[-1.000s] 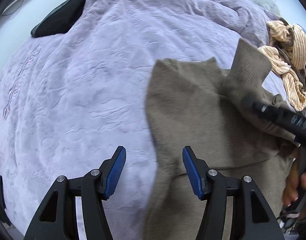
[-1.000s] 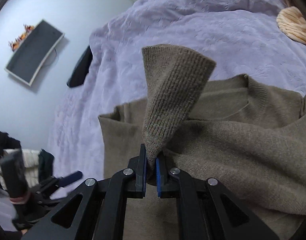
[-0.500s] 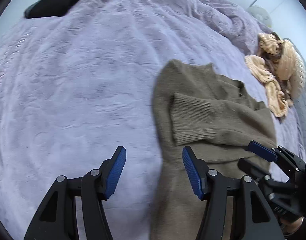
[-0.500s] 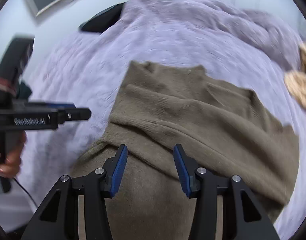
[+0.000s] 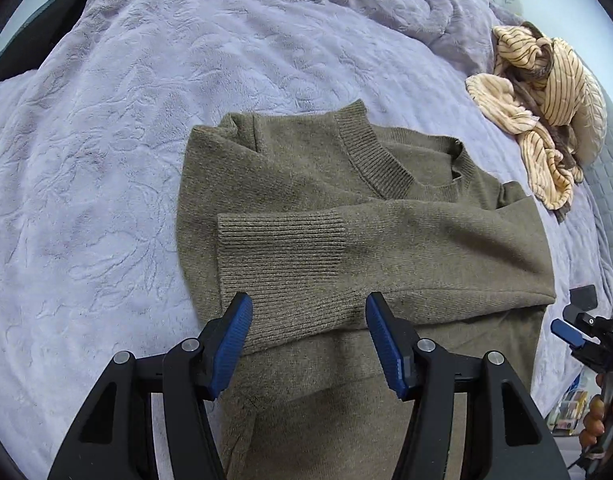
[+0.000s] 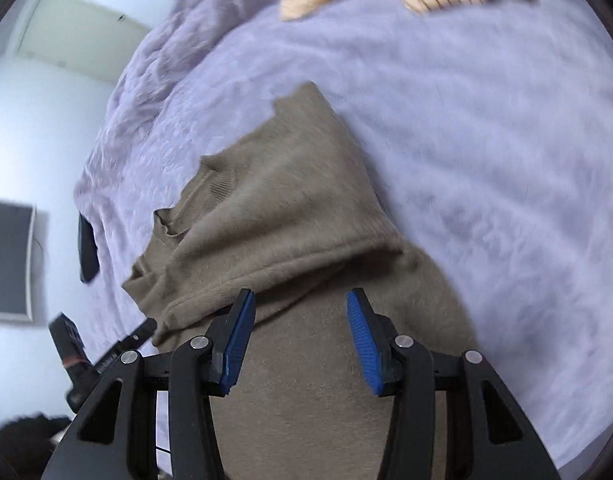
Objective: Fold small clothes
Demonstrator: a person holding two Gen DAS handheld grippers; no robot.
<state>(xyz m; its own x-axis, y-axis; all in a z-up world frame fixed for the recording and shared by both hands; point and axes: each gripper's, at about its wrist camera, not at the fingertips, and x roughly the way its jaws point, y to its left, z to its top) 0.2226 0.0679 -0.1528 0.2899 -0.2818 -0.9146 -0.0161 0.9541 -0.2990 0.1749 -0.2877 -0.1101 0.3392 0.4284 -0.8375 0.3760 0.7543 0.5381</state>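
- The sweater (image 5: 346, 248) lies front-up on the lilac bedspread (image 5: 106, 160), neck band toward the far side, with one sleeve (image 5: 290, 236) folded across the chest so that its ribbed cuff ends near the sweater's left edge in the left wrist view.
- Left gripper (image 5: 306, 336): jaws about half open, holding nothing; it hovers above the lower edge of the folded sleeve.
- Right gripper (image 6: 296, 328): jaws about half open and empty; it hangs above the sweater's body, near the fold where the sleeve leaves the shoulder. This view is blurred, so fine contact cannot be judged.
- Step in hand, as judged: the sleeve fold is laid; the next fold probably brings the hem up toward the neck.
- To do it well: take the hem at its two corners, one gripper each, pinching all layers of knit and none of the bedspread.
- Lift both corners level and together, so the crossed sleeve stays trapped inside and does not slide out.
- The knit is soft and thick; a shallow pinch may slip.
- A striped cloth (image 5: 546, 92) lies well apart on the bedspread's far right, clear of the fold.
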